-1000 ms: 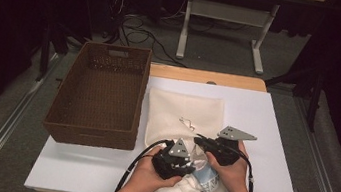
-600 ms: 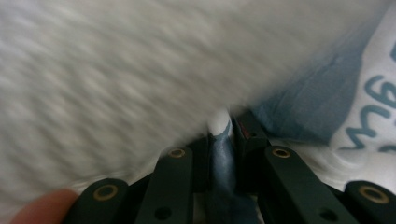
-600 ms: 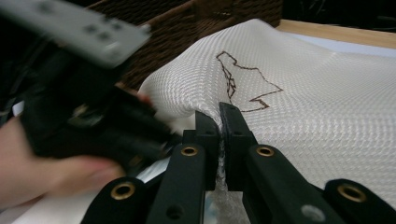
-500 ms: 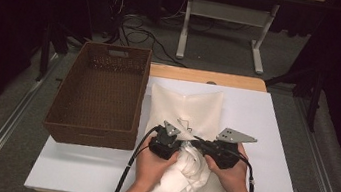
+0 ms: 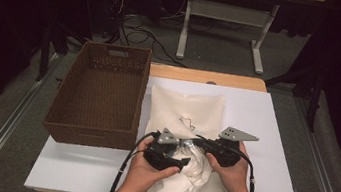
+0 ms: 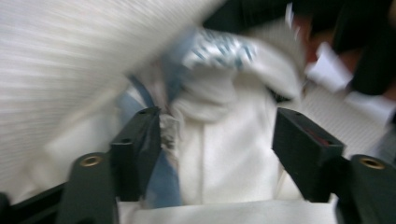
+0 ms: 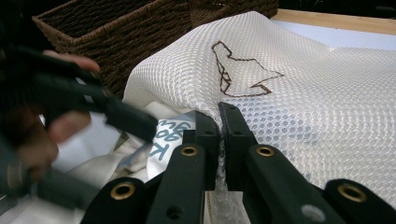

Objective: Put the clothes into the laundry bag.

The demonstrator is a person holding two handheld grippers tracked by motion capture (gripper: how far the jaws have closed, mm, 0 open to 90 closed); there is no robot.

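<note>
The white garment (image 5: 182, 176) sits bunched at the worktop's near edge, half stuffed into the mesh laundry bag (image 5: 191, 110). Our left gripper (image 6: 215, 144) just spread open, probably letting go; our right gripper (image 7: 218, 126) pinches the bag's rim.

white table (image 5: 273, 141) brightly and evenly lit from above in the high view, surroundings sank into near black, soft faint shadows beside the basket (image 5: 101, 91), left gripper view heavily motion-blurred and streaked, right gripper view sharp on the mesh bag (image 7: 299, 79), blurred at its left edge
</note>
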